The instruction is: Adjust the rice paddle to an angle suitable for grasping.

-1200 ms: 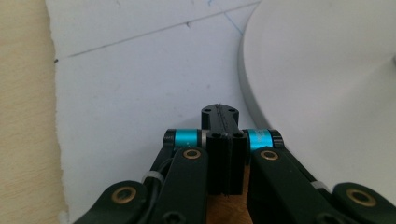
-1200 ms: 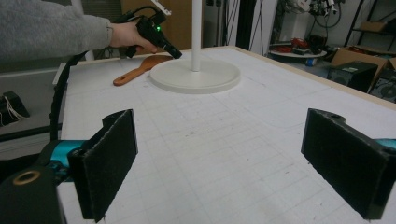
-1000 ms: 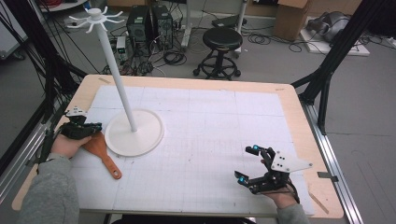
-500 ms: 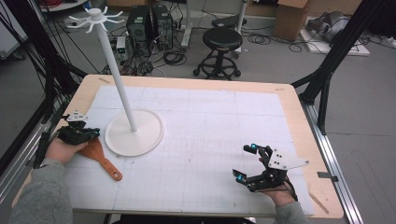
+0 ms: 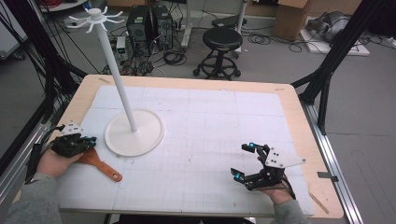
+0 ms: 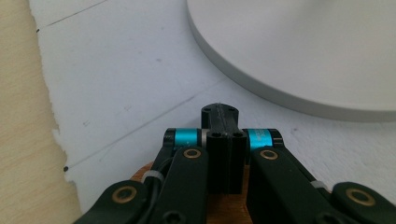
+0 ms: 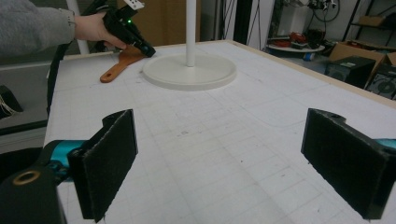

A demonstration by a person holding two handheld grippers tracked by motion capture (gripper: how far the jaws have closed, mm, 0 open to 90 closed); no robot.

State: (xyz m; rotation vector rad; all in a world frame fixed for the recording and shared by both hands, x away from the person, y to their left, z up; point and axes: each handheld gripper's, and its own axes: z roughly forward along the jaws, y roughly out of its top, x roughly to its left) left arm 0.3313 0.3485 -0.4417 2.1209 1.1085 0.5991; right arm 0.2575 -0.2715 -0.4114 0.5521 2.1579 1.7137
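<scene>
A wooden spatula lies on the white mat at the left, its blade toward the white rack's round base. My left gripper rests over the blade with its jaws shut. In the left gripper view the shut pads point at the base, with wood showing beneath them. I cannot tell whether they pinch the blade. My right gripper stands open at the near right with nothing between its pads. The right gripper view looks across at the spatula and the left gripper.
The rack's tall white pole rises from the base to a ring of hooks. The wooden table frames the mat. A black stool and computer cases stand on the floor beyond the far edge.
My left hand has drawn back toward the near left edge, away from the rack's base. The spatula has hardly shifted. The right gripper has stayed where it was.
</scene>
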